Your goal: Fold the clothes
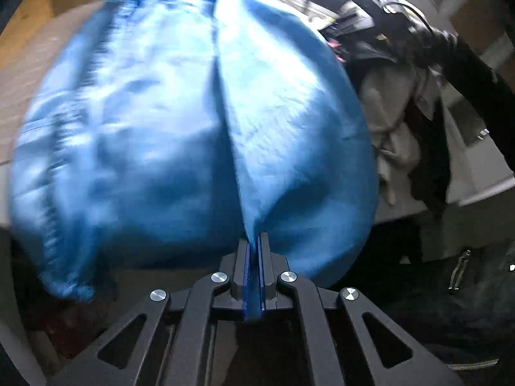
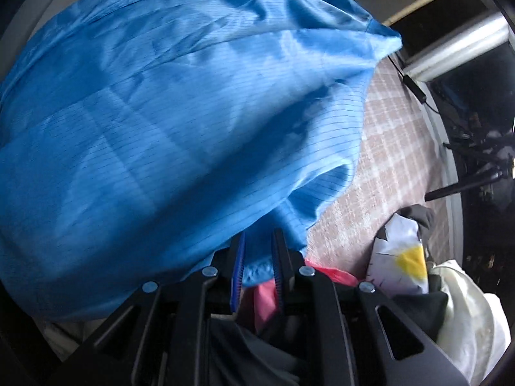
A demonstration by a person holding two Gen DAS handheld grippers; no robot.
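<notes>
A large blue garment [image 1: 154, 135] of thin striped fabric fills both views. In the left wrist view it hangs lifted, with a fold running down its middle into my left gripper [image 1: 255, 241], which is shut on its edge. In the right wrist view the blue garment [image 2: 167, 122] drapes over a checked pink-and-white surface [image 2: 396, 148]. My right gripper [image 2: 259, 241] holds a bunched edge of the garment between its fingers, with a narrow gap left between them.
A pile of clothes lies at the lower right of the right wrist view: a pink piece [image 2: 267, 296], a white one with a yellow patch [image 2: 405, 257], a cream one [image 2: 466, 315]. A beige and dark garment heap [image 1: 405, 135] sits right of the left gripper.
</notes>
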